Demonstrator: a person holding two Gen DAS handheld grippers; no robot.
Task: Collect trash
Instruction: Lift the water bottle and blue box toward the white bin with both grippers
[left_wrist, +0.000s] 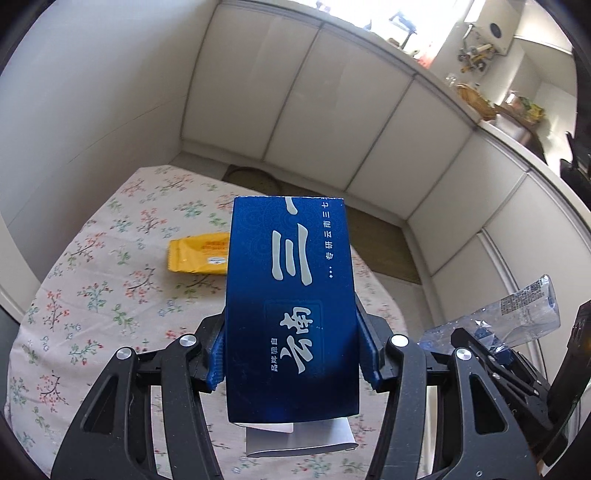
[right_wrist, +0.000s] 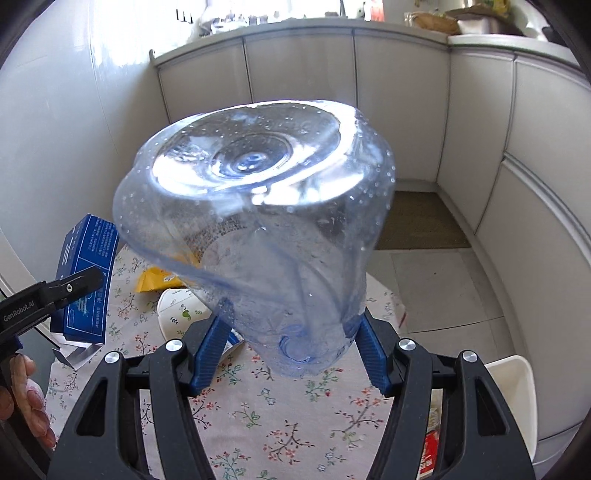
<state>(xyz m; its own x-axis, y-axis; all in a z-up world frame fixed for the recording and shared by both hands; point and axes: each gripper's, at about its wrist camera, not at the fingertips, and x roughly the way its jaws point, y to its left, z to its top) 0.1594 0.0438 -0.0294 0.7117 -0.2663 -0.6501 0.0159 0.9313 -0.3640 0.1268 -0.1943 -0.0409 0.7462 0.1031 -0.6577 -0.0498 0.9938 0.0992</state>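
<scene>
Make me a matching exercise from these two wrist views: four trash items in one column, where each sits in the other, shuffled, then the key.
Items:
1. Dark blue cardboard box with white lettering
2. Clear crumpled plastic bottle
3. Yellow foil snack wrapper
4. White paper cup with a green print

Places:
A. Lying flat on the floral tablecloth
B. Clamped in the right hand-held gripper
C. Tipped on its side on the table
D. Clamped in the left hand-held gripper

Pairs: 1-D, 2-B, 3-A, 4-C
</scene>
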